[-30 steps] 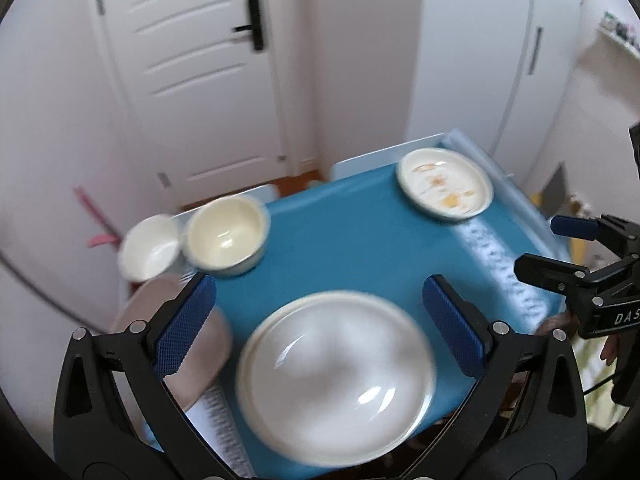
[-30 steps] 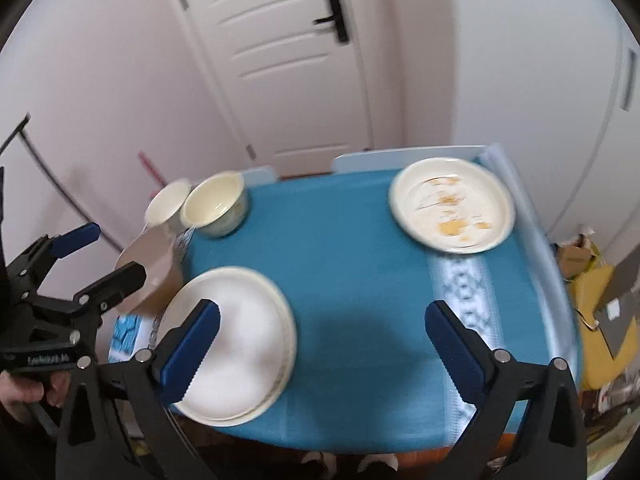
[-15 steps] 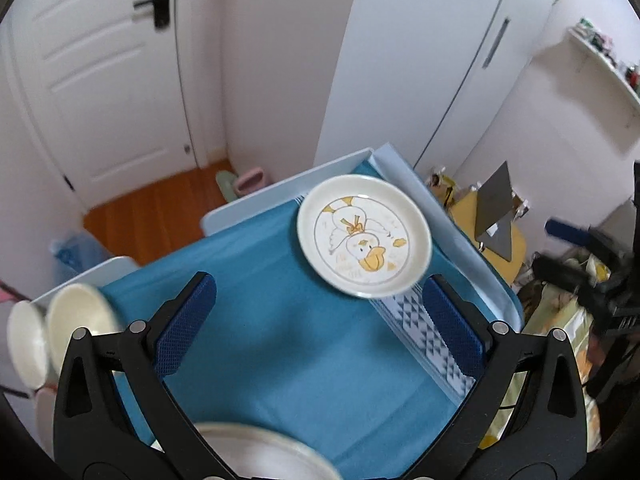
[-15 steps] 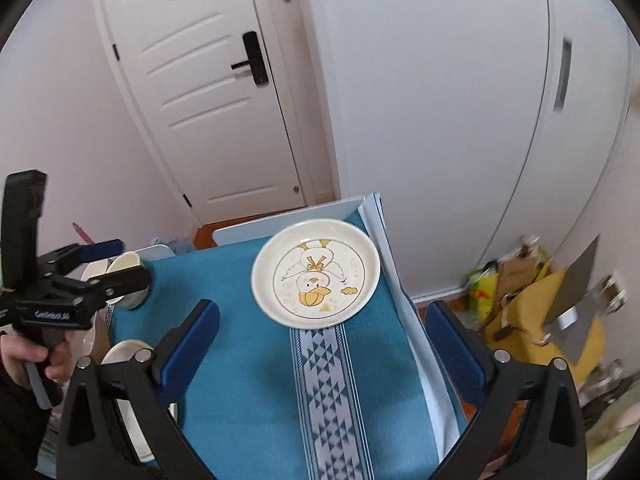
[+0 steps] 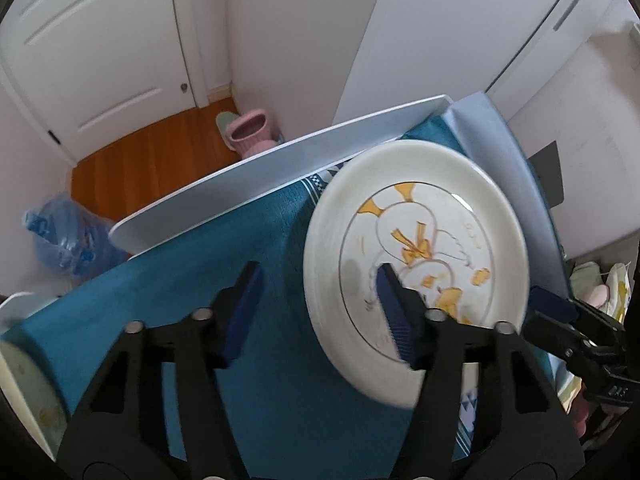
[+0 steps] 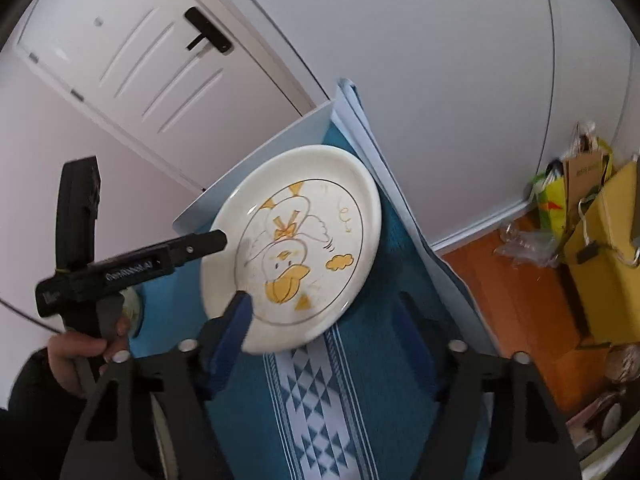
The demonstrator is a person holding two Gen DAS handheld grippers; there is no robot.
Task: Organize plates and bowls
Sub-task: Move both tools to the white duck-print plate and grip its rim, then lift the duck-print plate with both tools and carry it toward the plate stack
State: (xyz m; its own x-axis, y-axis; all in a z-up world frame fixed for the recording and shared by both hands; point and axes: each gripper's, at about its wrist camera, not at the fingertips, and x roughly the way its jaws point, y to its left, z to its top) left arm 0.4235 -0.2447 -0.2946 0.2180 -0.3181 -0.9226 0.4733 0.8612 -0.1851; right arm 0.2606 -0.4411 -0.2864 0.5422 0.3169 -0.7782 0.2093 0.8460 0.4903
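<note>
Duck plate (image 5: 420, 248) at tablecloth (image 5: 192, 292) far corner; both grippers' jaws closing, astride opposite rims, left gripper (image 5: 316, 308) and right gripper (image 6: 324, 320), pads not yet pressing.

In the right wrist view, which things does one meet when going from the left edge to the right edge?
Person's hand → left gripper held in it → duck plate on the blue tablecloth → wooden floor → yellow bags by the wall.
</note>
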